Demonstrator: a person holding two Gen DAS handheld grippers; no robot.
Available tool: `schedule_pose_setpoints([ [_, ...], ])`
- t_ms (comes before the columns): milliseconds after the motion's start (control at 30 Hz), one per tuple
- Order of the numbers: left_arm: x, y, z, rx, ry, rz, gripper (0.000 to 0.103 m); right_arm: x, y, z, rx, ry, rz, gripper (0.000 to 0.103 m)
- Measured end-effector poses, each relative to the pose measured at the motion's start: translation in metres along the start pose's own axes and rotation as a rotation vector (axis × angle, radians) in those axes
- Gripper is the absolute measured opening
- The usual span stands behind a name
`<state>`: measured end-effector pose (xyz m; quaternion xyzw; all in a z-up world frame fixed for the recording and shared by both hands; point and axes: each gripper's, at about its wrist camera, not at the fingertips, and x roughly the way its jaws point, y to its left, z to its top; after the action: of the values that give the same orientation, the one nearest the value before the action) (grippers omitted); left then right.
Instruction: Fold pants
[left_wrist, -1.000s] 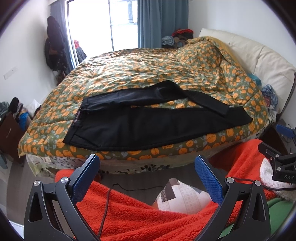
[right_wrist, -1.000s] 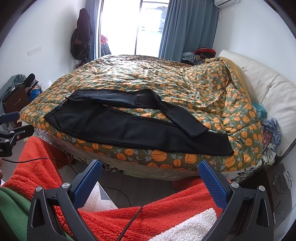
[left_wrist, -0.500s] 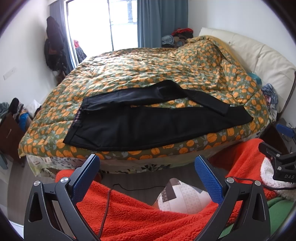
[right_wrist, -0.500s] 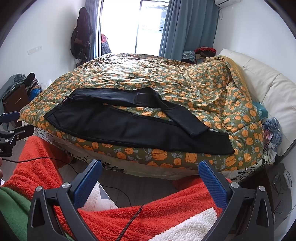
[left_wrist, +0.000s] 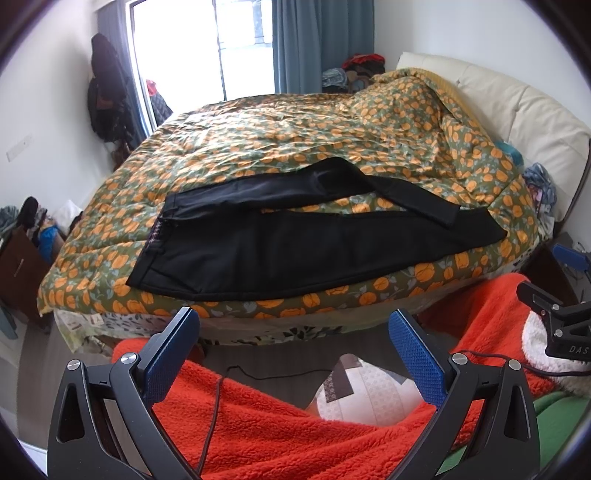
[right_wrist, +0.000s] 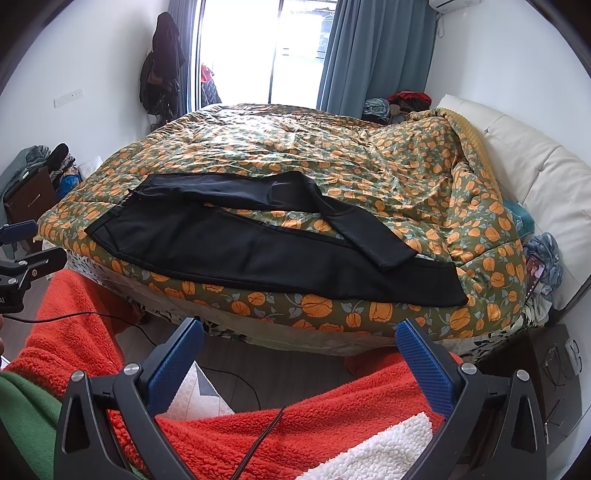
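Black pants (left_wrist: 280, 251) (right_wrist: 236, 247) lie spread along the near edge of the bed, waistband to the left. The near leg lies flat and straight. The far leg bends and crosses over it near the right-hand cuffs. My left gripper (left_wrist: 293, 332) is open and empty, held back from the bed over a red fleece garment. My right gripper (right_wrist: 301, 343) is likewise open and empty, short of the mattress edge. Each gripper shows at the side of the other's view.
The bed carries a green quilt with orange flowers (left_wrist: 295, 140) (right_wrist: 295, 147) and a cream headboard (right_wrist: 535, 158) on the right. A patterned pillow (left_wrist: 369, 391) and a cable lie on the floor below. Clothes hang on the far left wall (right_wrist: 162, 66). A dark cabinet (right_wrist: 26, 195) stands left.
Both views have shifted very slightly; the pants and both open grippers stay as they were.
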<state>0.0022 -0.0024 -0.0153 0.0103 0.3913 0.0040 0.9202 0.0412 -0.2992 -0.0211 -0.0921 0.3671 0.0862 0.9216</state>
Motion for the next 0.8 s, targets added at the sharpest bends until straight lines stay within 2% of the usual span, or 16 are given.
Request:
schedule_pose_setpoints([
  [800,0.0025,0.0075,-0.0027,-0.004,0.008,-0.001,0.102,0.001,0.0011,0.0014,-0.004,0.003,0.0,0.103],
])
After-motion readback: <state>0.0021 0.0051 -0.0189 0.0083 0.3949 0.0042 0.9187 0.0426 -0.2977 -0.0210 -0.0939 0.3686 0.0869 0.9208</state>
